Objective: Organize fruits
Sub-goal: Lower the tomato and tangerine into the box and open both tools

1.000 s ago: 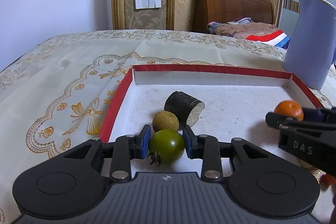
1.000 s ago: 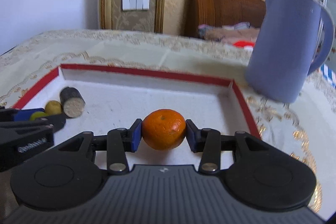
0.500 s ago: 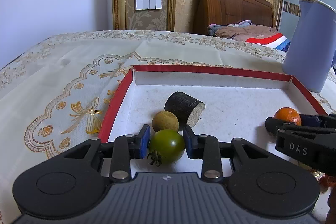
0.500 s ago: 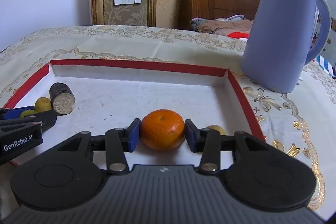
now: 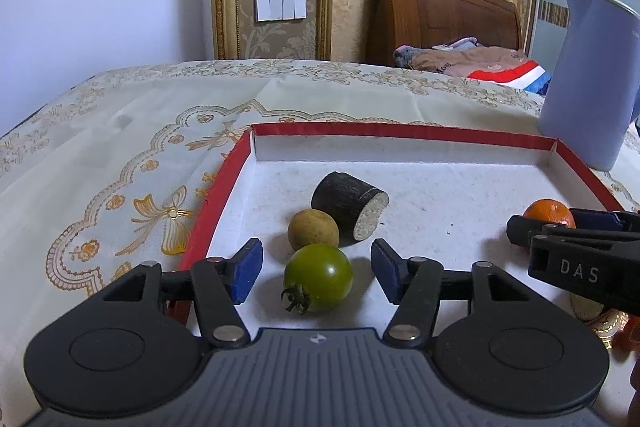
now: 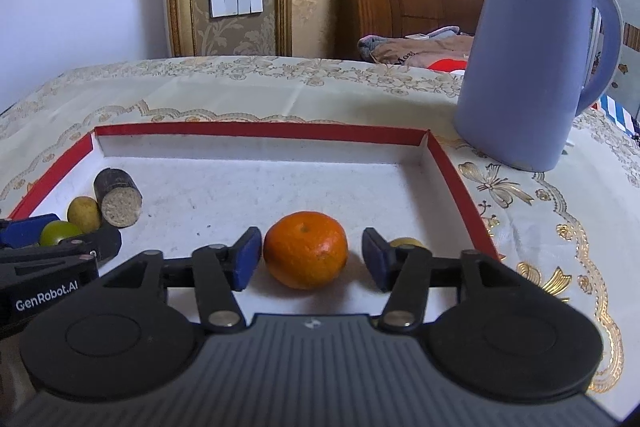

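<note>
Tomato point(image 5: 319, 277), green, sits loose on the white floor of the red-rimmed tray point(image 5: 216, 193), between your left gripper point(image 5: 316, 273) pads, which are spread with a gap on each side. Its stem end points toward the camera and a bit left. Just behind it is a small tan round fruit point(image 5: 313, 229), touching or nearly touching the dark cylinder chunk point(image 5: 349, 203). That chunk lies on its side, long axis running back-left to front-right, pale cut face pointing front-right.

Your right gripper point(image 6: 312, 259) is also spread; the mandarin point(image 6: 305, 249) rests on the tray floor between the pads, gaps both sides, stem dimple facing up. A small yellowish fruit point(image 6: 404, 242) peeks behind the right pad, mostly hidden.

Blue kettle point(image 6: 532, 67) stands upright on the patterned tablecloth point(image 6: 280, 95), outside the tray's far right corner.
</note>
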Action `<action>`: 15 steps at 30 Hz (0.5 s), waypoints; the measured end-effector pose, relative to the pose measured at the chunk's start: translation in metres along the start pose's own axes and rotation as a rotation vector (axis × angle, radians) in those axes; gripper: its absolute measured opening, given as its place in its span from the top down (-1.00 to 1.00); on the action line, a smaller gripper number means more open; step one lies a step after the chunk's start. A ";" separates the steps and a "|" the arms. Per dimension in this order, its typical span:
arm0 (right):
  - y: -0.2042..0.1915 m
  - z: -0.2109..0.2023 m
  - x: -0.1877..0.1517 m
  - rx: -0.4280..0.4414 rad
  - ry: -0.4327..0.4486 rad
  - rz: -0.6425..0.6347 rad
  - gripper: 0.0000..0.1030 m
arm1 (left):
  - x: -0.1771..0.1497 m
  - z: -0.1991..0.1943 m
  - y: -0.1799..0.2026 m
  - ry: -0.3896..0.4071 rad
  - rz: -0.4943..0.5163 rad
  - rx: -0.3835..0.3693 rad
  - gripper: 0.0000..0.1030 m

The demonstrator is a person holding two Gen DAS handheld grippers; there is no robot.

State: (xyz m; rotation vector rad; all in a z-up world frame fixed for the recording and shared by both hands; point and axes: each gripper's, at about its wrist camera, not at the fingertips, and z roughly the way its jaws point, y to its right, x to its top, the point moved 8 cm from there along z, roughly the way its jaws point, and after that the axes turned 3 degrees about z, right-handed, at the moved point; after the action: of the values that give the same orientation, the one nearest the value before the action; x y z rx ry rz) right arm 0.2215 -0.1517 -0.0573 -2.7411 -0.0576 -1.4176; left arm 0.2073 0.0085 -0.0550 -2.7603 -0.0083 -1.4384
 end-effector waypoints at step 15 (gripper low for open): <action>0.001 -0.029 0.006 0.033 0.144 0.020 -1.00 | -0.003 -0.006 0.002 0.005 0.011 -0.026 -0.37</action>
State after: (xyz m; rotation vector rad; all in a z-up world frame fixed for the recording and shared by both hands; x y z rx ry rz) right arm 0.2014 -0.1547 -0.0359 -2.5979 -0.0463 -1.5880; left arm 0.2011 0.0063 -0.0542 -2.7734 0.0256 -1.4532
